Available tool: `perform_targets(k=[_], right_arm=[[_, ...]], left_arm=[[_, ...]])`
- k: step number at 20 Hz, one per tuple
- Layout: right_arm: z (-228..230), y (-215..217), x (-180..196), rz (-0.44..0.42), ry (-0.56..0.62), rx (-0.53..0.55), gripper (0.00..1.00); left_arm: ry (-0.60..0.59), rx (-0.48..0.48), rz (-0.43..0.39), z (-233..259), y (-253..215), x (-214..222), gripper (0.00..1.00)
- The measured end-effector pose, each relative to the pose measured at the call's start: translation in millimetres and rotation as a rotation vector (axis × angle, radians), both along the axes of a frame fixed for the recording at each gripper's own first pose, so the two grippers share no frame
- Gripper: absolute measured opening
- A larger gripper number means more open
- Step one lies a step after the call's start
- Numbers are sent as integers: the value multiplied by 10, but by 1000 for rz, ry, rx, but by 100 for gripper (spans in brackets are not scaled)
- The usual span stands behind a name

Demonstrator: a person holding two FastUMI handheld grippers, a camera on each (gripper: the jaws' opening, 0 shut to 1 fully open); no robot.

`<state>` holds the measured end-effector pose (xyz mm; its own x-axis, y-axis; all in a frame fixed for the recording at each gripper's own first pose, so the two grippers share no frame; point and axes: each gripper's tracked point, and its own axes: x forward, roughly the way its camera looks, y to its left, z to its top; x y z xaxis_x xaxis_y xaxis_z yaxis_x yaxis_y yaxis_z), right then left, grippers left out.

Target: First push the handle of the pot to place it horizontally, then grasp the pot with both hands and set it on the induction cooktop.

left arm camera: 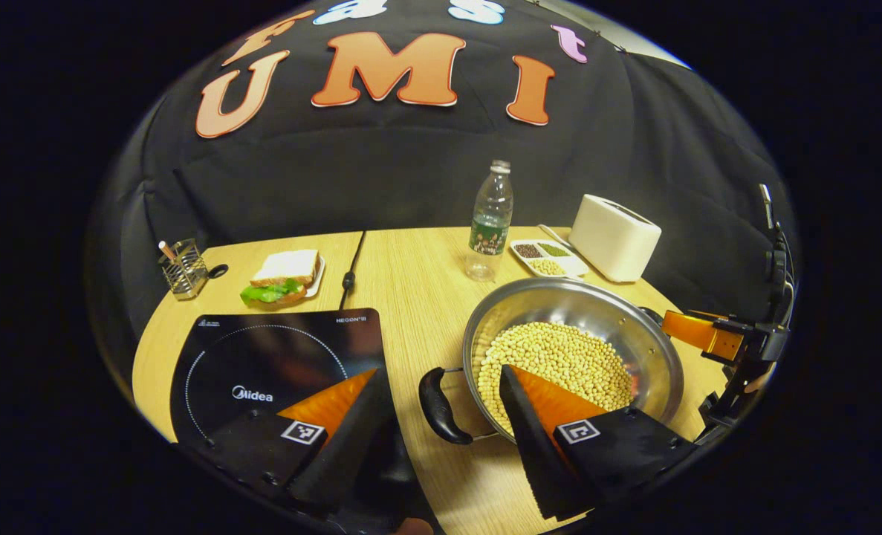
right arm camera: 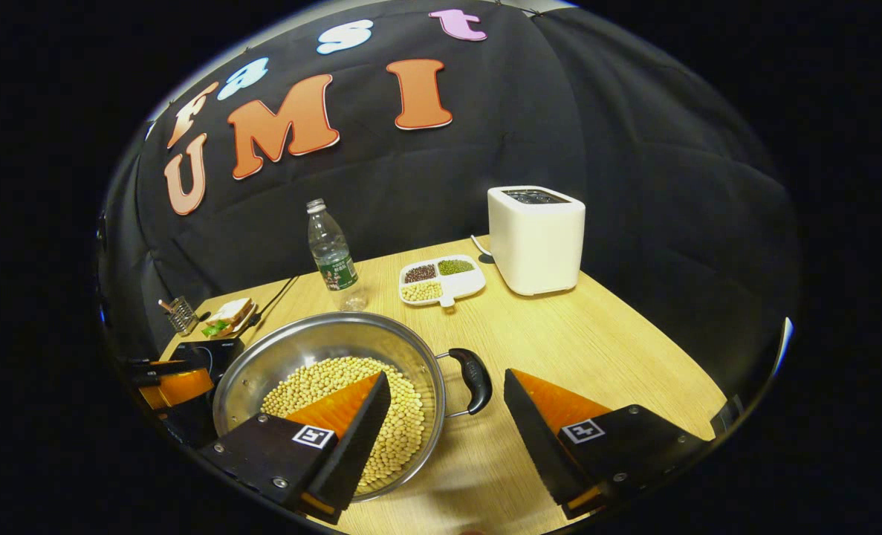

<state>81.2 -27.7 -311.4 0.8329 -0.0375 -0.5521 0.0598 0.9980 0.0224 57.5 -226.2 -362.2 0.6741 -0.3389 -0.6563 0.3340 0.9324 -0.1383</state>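
A steel pot [left arm camera: 637, 327] holding soybeans [left arm camera: 559, 360] stands on the wooden table, right of the black induction cooktop [left arm camera: 262, 371]. Its two black side handles point left and right. My left gripper [left arm camera: 441, 371] is open, its fingers either side of the left handle [left arm camera: 437, 407], one over the cooktop and one over the beans. In the right gripper view, my right gripper [right arm camera: 446, 374] is open around the other handle [right arm camera: 474, 380], with one finger over the pot [right arm camera: 322, 327]. The right gripper [left arm camera: 715, 338] shows beyond the pot. The left gripper [right arm camera: 173, 383] is at the pot's far side.
Behind the pot stand a water bottle [left arm camera: 491, 219], a white divided dish of beans [left arm camera: 548, 258] and a white toaster [left arm camera: 613, 236]. A sandwich on a plate [left arm camera: 284, 276] and a wire utensil holder [left arm camera: 183, 269] sit behind the cooktop. A black cable [left arm camera: 349, 279] runs between them.
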Motion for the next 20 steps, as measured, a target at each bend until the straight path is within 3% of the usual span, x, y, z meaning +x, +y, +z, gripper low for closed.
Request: perform_targets(k=[12, 16, 17, 18, 19, 20], right_arm=[[-503, 51, 241, 10, 131, -27, 96], [-564, 37, 313, -1, 137, -27, 94], [-586, -13, 325, -15, 141, -45, 92], [-582, -32, 309, -17, 144, -50, 81], [-672, -28, 411, -12, 134, -56, 68], [-585, -20, 343, -4, 133, -70, 66]], left_arm=[[123, 60, -76, -490, -269, 106, 96], [133, 87, -54, -582, -208, 182, 92], [119, 70, -39, -538, -235, 195, 82], [135, 57, -26, -561, -209, 201, 72], [133, 44, -20, -539, -200, 219, 69], [124, 45, -12, -547, -215, 247, 68]])
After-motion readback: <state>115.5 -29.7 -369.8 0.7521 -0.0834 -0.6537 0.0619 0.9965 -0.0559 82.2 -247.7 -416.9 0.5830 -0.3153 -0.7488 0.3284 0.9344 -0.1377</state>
